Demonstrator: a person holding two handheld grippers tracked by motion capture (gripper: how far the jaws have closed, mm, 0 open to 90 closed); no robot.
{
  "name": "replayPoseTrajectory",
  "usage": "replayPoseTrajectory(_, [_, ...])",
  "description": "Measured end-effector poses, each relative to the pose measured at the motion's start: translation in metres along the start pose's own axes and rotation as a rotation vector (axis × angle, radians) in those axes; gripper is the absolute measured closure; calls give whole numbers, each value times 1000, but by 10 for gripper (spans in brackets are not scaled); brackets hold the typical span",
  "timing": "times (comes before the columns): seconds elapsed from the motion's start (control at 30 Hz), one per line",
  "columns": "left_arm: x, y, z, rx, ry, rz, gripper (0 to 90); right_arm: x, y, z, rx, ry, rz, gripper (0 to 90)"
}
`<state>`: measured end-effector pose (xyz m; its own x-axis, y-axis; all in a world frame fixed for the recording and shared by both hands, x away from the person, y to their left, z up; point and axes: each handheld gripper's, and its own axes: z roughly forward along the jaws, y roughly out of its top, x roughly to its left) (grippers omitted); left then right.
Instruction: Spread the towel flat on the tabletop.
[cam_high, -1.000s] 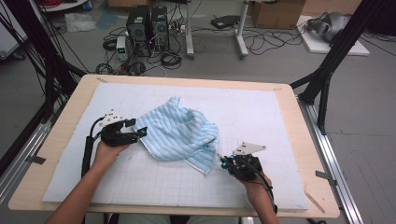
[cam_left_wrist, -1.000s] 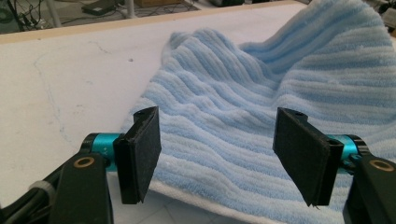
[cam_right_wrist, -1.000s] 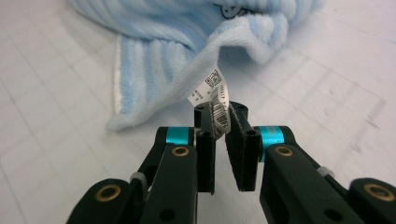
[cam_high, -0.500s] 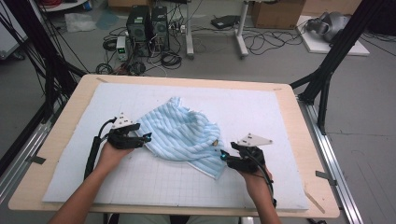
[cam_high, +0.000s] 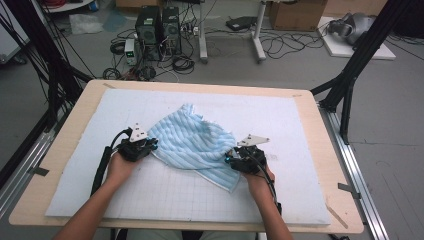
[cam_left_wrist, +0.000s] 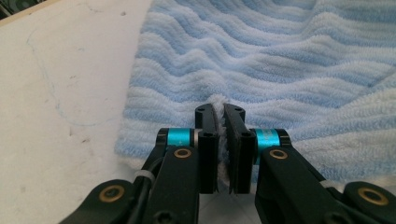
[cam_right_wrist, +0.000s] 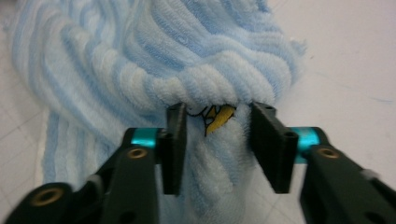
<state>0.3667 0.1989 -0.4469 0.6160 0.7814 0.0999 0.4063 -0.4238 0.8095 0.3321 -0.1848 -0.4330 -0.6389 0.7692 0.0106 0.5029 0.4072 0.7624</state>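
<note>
Yellow embroidery (cam_right_wrist: 218, 117) on towel (cam_right_wrist: 140, 60) between right gripper (cam_right_wrist: 223, 149) fingers.

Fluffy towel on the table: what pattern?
Light blue and white wavy stripes on the fluffy towel, clearest in the left gripper view.

A wooden table (cam_high: 60, 165) bears a white mat (cam_high: 165, 195).

Pale wooden table (cam_high: 75, 130) topped by a white gridded mat (cam_high: 165, 192) with faint blue pen marks. On the grey floor beyond, at twelve o'clock, white desk legs (cam_high: 202, 35) amid tangled black cables (cam_high: 285, 47). At eleven o'clock, two dark computer towers (cam_high: 159, 25) side by side. At one o'clock, a cardboard box (cam_high: 295, 12); near two o'clock, a white board (cam_high: 370, 50) bearing a grey object. Black frame struts (cam_high: 357, 62) at three and nine o'clock.
</note>
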Motion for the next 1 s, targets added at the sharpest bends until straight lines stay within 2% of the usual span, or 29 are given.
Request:
replayPoseTrajectory(0.07, [4, 0, -2, -1, 11, -16, 848, 2, -1, 2, 27, 43, -17, 763])
replayPoseTrajectory(0.1, [7, -1, -3, -4, 13, -31, 848, 7, -2, 3, 60, 78, -45, 804])
replayPoseTrajectory(0.13, [10, -1, -4, -12, 15, -50, 848, 7, -2, 3, 60, 78, -45, 804])
replayPoseTrajectory(0.23, [18, -2, -8, -34, 34, -92, 848, 16, -4, 4, 81, 138, -67, 807])
replayPoseTrajectory(0.27, [24, -2, -12, -47, 51, -112, 848, 19, -5, 2, 79, 196, -66, 818])
replayPoseTrajectory(0.3, [24, -2, -12, -47, 51, -112, 847, 19, -5, 2, 79, 196, -66, 818])
replayPoseTrajectory(0.4, [34, -3, -18, -68, 73, -142, 847, 28, -9, 1, 79, 292, -67, 821])
replayPoseTrajectory(0.43, [37, -4, -20, -74, 83, -151, 848, 36, -11, 0, 84, 361, -80, 820])
replayPoseTrajectory(0.5, [43, -5, -24, -88, 103, -165, 848, 45, -12, 0, 83, 453, -85, 819])
replayPoseTrajectory(0.53, [46, -6, -26, -93, 107, -176, 848, 45, -12, 0, 83, 453, -85, 819])
replayPoseTrajectory(0.57, [49, -7, -28, -95, 108, -182, 848, 49, -12, 0, 87, 492, -93, 808])
replayPoseTrajectory(0.6, [50, -8, -29, -96, 115, -188, 848, 53, -11, 1, 83, 509, -111, 770])
replayPoseTrajectory(0.63, [51, -8, -29, -99, 118, -192, 849, 56, -9, 1, 78, 510, -120, 711])
replayPoseTrajectory(0.7, [53, -9, -30, -102, 119, -199, 845, 56, -6, 0, 51, 509, -104, 621])
replayPoseTrajectory(0.73, [53, -10, -31, -106, 120, -203, 840, 50, -2, -6, -1, 495, -75, 589])
replayPoseTrajectory(0.8, [53, -9, -31, -109, 120, -201, 837, 40, 0, -13, -64, 460, -43, 571])
replayPoseTrajectory(0.83, [53, -9, -31, -115, 119, -198, 837, 40, 0, -13, -64, 460, -43, 571])
replayPoseTrajectory(0.87, [53, -9, -30, -121, 118, -202, 836, 34, 1, -17, -84, 426, -31, 571])
replayPoseTrajectory(0.9, [53, -9, -30, -123, 116, -202, 834, 23, 1, -23, -100, 325, -9, 575])
replayPoseTrajectory(0.93, [52, -9, -30, -123, 115, -204, 831, 18, 2, -24, -99, 275, -8, 575])
replayPoseTrajectory(0.97, [53, -10, -29, -123, 109, -207, 831, 18, 2, -24, -99, 275, -8, 575])
replayPoseTrajectory(1.0, [53, -10, -29, -121, 106, -205, 831, 14, 2, -24, -96, 239, -8, 575])
